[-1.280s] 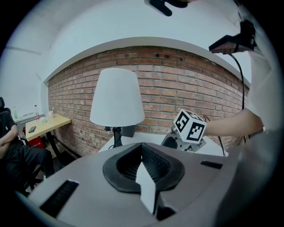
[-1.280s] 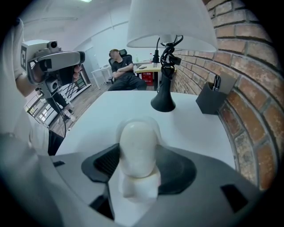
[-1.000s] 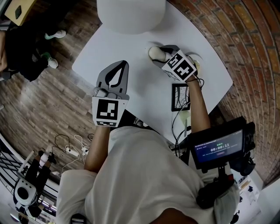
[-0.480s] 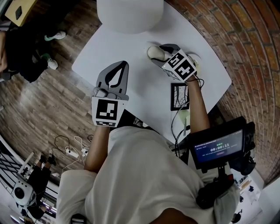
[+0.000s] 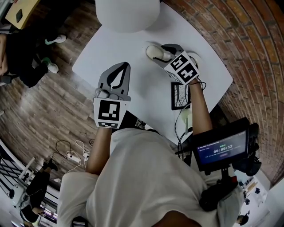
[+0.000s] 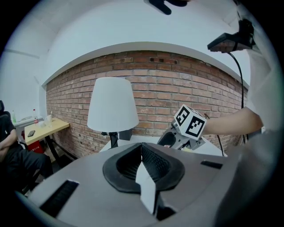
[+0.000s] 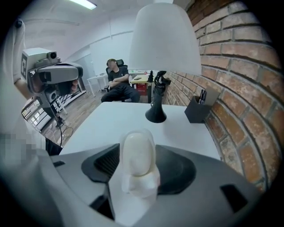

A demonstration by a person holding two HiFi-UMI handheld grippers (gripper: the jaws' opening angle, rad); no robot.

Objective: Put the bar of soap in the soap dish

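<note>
Soap bar, pale and rounded, gripped on end between the jaws of the right gripper, at upper centre of the head view, over the white surface. Left gripper at centre left, jaws shut together on nothing, idle by the surface's near edge.

Soap dish not plainly made out: only a pale rim peeking from behind the right gripper's marker cube, possibly the dish.

Likely step: soap picked up and in carry, placing not yet done. Next move, by judgement: over to that pale rim, down into it, then jaws parted gently; risk of slipping or tipping with so smooth a bar.

Around: large white lampshade at top of the head view, its black base straight ahead in the right gripper view, and a dark pen holder against the brick wall. Dark-framed flat panel lying on the surface just below the right gripper, close to the likely path. Small timer screen at lower right. Seated person far off, beyond the surface.
</note>
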